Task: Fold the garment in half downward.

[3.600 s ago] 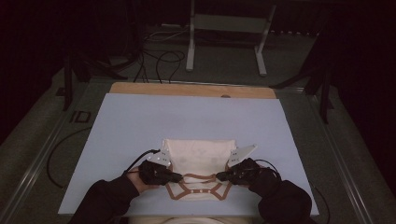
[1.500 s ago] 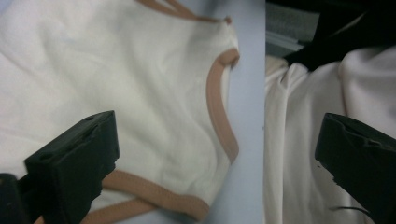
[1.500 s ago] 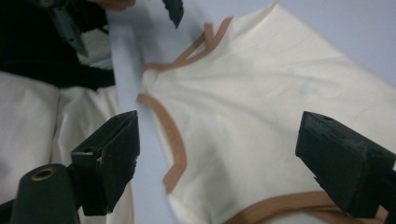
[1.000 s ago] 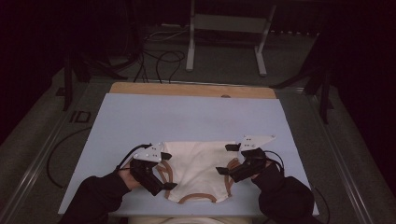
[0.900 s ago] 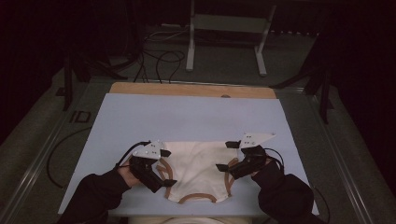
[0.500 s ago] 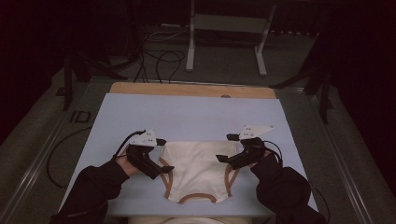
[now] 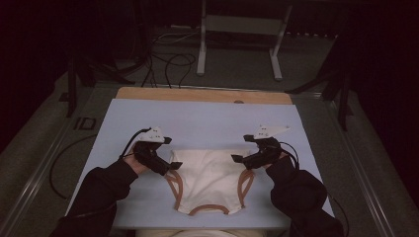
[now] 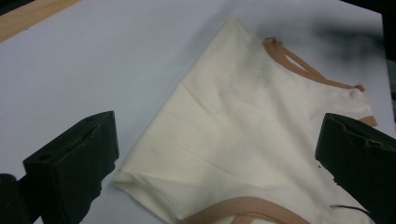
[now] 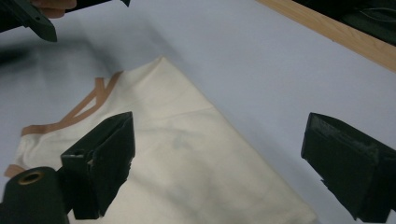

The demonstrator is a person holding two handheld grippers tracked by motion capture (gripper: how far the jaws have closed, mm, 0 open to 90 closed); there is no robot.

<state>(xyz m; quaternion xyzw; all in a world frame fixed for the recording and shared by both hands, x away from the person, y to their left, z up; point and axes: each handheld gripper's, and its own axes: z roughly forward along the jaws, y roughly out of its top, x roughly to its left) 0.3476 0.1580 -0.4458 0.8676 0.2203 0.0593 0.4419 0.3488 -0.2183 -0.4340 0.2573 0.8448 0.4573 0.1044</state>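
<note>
This looks like a lab or test room, not a home. The room is dark, with light falling on the desk (image 7: 148, 118) alone. The desk has a plain pale blue top and a bare wooden strip (image 7: 202, 95) along its far edge, at 12 o'clock. Past it, black cables (image 7: 165, 61) lie loose on a grey carpet floor (image 7: 237, 74). A white metal stand (image 7: 237, 29) rises at 12 o'clock, and dark stand legs (image 7: 341, 89) show at 2 o'clock.
</note>
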